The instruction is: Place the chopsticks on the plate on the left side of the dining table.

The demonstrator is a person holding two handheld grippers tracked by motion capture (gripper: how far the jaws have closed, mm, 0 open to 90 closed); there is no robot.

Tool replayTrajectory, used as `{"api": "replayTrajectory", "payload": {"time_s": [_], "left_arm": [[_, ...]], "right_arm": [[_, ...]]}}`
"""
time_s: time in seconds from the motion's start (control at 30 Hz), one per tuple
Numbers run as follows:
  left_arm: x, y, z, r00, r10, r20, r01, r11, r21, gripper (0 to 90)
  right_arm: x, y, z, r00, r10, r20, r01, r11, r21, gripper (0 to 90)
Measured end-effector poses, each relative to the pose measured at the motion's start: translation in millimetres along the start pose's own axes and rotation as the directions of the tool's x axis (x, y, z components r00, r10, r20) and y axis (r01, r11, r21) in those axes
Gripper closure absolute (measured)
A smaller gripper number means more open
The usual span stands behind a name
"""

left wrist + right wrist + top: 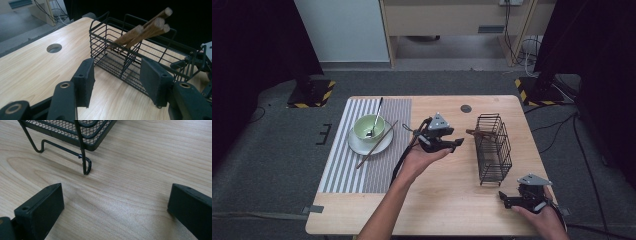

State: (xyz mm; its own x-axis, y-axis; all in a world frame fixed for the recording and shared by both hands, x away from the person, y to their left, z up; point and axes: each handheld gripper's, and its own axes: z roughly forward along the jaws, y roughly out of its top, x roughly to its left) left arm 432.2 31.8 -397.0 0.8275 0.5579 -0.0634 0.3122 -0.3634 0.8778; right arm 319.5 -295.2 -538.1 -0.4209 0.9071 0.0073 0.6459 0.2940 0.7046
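Looking down from the high view, the left gripper (451, 145) hangs over the table (447, 200) near the black wire basket (493, 148), and the right gripper (508, 201) rests low by the near edge. In the left gripper view, its jaws stand apart, holding nothing, facing the basket's wooden chopsticks (140, 32). In the right gripper view, the jaws spread wide before the basket's foot (86, 167).

A light wooden table (447, 200) is carrying everything. A black wire rack (493, 148) is standing on it just ahead of the left gripper (457, 143) and beyond the right gripper (504, 200). A striped placemat (344, 170) is lying behind the left gripper, on the table's far side from the rack. A round hole (466, 108) is showing near the rack's far end.
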Motion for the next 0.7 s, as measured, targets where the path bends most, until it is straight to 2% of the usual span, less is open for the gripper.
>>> {"api": "replayTrajectory", "payload": {"time_s": [0.3, 0.7], "left_arm": [[0.3, 7.3, 7.8, 0.9999, 0.009, 0.009, -0.008, 0.9998, -0.020, 48.4], [0.3, 12.9, 7.1, 0.9998, 0.017, 0.005, -0.017, 0.9989, -0.044, 48.8]], "right_arm": [[0.0, 0.0, 0.0, 1.0000, 0.000, 0.000, 0.000, 1.000, 0.000, 0.6], [-0.1, 0.0, 0.1, 1.0000, -0.001, 0.000, 0.001, 1.000, -0.001, 0.6]]}}
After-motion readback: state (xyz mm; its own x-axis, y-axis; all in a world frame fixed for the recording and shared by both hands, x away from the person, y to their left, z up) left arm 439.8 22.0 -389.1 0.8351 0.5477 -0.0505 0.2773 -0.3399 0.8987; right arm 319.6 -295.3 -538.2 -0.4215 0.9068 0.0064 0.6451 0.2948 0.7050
